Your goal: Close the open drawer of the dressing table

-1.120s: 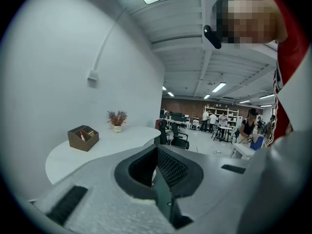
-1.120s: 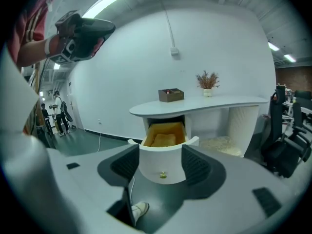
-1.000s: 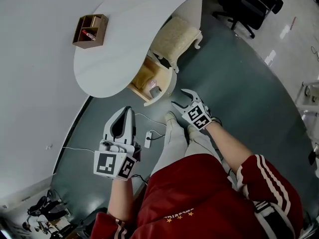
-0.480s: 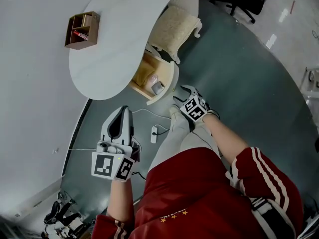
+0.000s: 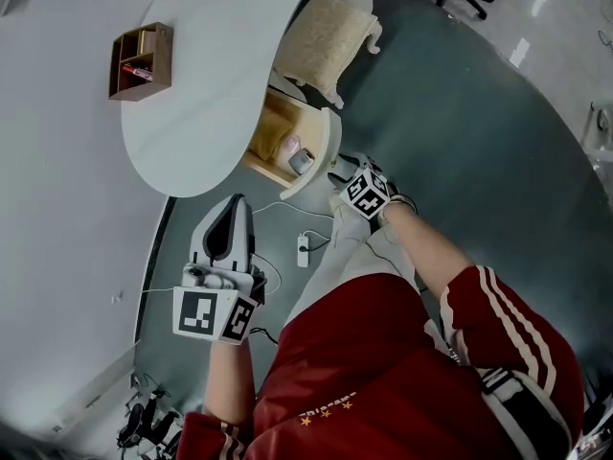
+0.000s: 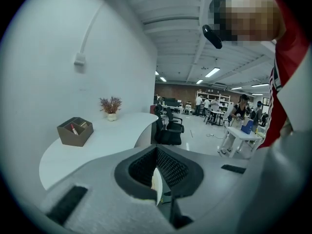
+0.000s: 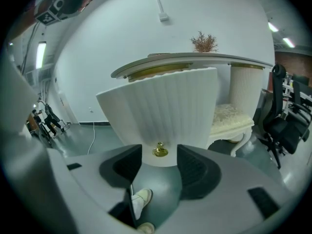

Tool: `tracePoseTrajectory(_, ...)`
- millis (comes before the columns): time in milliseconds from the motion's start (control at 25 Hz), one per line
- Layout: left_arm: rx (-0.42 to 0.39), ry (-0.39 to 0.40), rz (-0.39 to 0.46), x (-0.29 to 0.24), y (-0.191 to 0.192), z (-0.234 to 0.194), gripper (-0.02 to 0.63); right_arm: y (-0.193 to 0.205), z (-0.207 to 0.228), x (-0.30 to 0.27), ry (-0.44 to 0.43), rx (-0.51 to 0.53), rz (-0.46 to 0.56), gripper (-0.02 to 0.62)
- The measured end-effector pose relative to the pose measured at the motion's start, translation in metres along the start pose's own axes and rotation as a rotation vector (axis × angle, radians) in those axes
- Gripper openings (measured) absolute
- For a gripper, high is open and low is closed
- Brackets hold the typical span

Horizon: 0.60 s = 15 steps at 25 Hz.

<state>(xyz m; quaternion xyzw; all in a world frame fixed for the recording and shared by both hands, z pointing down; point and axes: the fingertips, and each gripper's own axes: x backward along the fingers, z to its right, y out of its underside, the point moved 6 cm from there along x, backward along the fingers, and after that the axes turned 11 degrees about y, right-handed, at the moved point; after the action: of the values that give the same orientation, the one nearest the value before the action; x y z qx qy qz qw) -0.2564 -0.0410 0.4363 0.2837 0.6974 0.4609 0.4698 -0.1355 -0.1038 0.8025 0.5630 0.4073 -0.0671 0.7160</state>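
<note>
Under the white kidney-shaped worktop (image 5: 206, 103) of the dressing table, the drawer (image 5: 278, 142) stands pulled out. Its pale wood inside is open to view, with a couple of small items in it too small to name. Its front (image 7: 161, 108) is a curved, fluted white panel with a brass knob (image 7: 160, 150) low at the middle. The right gripper (image 5: 343, 168) points straight at that panel from just beside it. Its jaws are apart with the knob lined up in the gap, neither pad touching it, and they have just been closing a little. That alignment reads as preparation either to take the knob or to set the tips on the panel either side of it, so a push would run square along the drawer's travel rather than skew it. The left gripper (image 5: 238, 204) hangs well apart from the drawer over the floor, jaws together on nothing, seemingly spare since one gripper is enough. A wooden organiser (image 5: 134, 60) sits on the worktop, away from the drawer.
</note>
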Motion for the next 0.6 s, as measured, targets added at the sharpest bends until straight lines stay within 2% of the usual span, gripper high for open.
tracePoseTrajectory(200,0.003,0.022,-0.013,-0.003,0.001,0.000,0.000,0.004,-0.001,-0.006,-0.011,-0.010,-0.043,0.206)
tracePoseTrajectory(280,0.011,0.018,-0.014,-0.002,0.001,-0.002,0.002,0.005,0.000,-0.009,-0.007,-0.006,-0.065,0.116)
tracePoseTrajectory(600,0.043,-0.003,0.003,0.005,0.004,-0.010,0.000,0.004,0.001,-0.010,-0.007,0.002,-0.099,0.112)
